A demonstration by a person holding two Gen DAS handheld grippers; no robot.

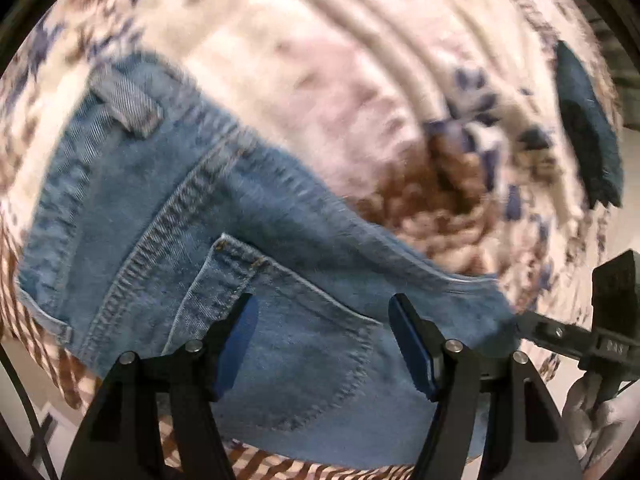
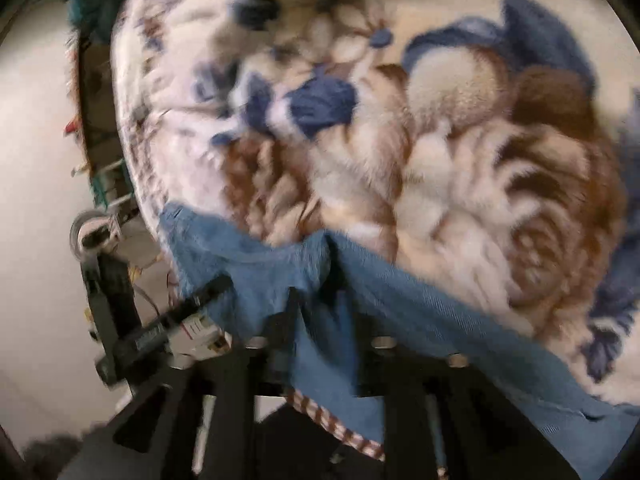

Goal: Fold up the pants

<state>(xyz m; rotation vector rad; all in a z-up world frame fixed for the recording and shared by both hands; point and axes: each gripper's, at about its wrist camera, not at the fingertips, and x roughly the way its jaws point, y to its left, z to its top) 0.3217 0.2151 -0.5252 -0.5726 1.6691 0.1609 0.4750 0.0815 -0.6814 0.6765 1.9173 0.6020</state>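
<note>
1. So the whole scene sits on a fluffy blanket (image 1: 340, 92) with a cream, brown and blue flower print. It covers some soft surface, and I can't tell what's under it. Pale floor shows at the edges in both views.
2. The pants (image 1: 224, 216) are blue jeans lying flat on that blanket. In the left wrist view you get the waistband end: a belt loop (image 1: 130, 110) up top and a stitched back pocket (image 1: 296, 344) lower down.
3. The left gripper (image 1: 320, 312) points down over the pocket with its jaws spread wide apart. The denim shows in the gap between the blue pads, and nothing is pinched.
4. The right gripper (image 2: 320, 300) is at another edge of the jeans, which is bunched up and lifted off the blanket. A fold of denim drapes down between its jaws. That view is blurry and the cloth hides the tips, so I honestly can't tell if they're clamping the fabric or just loose around it.
5. A dark blue patch (image 1: 588, 128) lies far off near the blanket's edge, too smeared to identify.
</note>
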